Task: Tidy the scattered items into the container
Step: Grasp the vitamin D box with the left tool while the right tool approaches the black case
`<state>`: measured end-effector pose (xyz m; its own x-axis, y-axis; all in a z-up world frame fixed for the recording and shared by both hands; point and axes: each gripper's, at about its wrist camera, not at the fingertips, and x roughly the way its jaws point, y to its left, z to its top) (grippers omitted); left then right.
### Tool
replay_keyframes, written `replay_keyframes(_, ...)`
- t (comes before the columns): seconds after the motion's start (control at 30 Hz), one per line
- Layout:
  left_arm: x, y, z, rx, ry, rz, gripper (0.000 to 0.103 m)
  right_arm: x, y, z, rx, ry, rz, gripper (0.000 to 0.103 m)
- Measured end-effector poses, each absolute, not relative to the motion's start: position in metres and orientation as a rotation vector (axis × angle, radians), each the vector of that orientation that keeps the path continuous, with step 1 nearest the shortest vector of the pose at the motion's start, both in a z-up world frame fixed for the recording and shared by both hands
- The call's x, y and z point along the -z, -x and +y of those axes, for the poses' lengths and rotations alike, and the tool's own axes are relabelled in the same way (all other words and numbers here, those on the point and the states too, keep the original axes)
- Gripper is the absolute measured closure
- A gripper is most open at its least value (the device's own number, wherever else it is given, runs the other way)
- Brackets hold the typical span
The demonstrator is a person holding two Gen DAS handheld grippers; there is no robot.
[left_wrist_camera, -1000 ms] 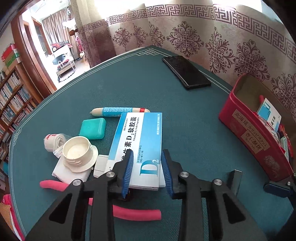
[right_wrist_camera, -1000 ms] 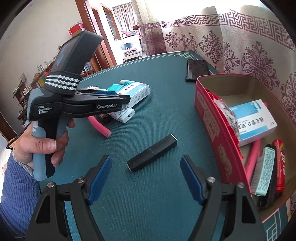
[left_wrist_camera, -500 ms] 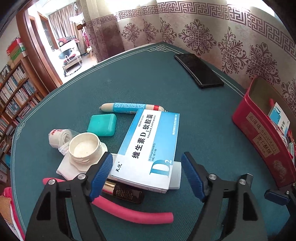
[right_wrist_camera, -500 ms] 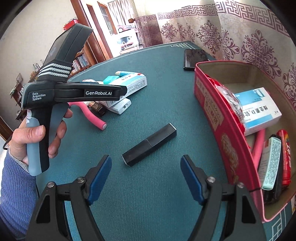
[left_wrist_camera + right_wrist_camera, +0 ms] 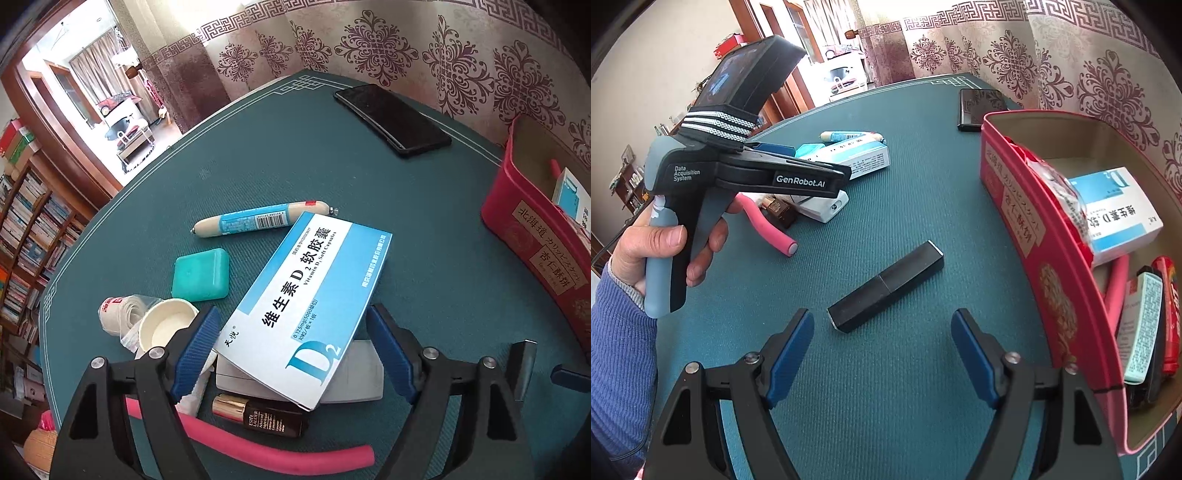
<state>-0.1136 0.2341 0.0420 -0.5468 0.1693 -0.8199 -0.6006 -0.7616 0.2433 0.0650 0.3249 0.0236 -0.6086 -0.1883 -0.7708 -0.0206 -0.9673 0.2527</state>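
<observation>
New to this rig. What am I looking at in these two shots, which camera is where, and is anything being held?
There is no robot arm. A person holds a trigger-operated two-finger gripper in each hand, and each gripper carries a fisheye camera looking forward along its blue-padded fingers.

Left wrist view: the left gripper has just been opening and now straddles a blue-and-white vitamin D2 box without its pads pressing on it. Around the box lie a sausage stick, a teal case, a white jar, a small brown bottle, a pink foam stick and a phone.

Right wrist view: the right gripper is open and empty above a black rectangular tube. The person's left hand is visible holding the other tool. The red container at right already holds several items.

Nothing is held.
</observation>
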Motion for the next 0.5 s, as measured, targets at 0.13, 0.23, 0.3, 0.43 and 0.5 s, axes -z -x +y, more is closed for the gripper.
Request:
replay_keyframes(0.13, -0.055, 0.117, 0.229, -2.28, 1.101, 0.675, 0.019, -0.023, -0.063, 0.324, 2.705, -1.343, -0.369, 0.023)
replay_keyframes(0.23, -0.056, 0.125, 0.23, -2.264, 1.091, 0.677, 0.019, -0.023, -0.063, 0.324, 2.704, -1.34, -0.369, 0.023)
replay_keyframes(0.3, -0.053, 0.131, 0.23, -2.23, 1.111, 0.657, 0.019, -0.023, -0.064, 0.324, 2.704, -1.341, -0.37, 0.023)
replay_keyframes(0.43, -0.049, 0.137, 0.23, -2.174, 1.149, 0.58, 0.019, -0.023, -0.063, 0.325, 2.706, -1.346, -0.382, 0.023)
replay_keyframes(0.5, -0.047, 0.138, 0.23, -2.157, 1.161, 0.561, 0.019, -0.022, -0.062, 0.326, 2.706, -1.35, -0.386, 0.023)
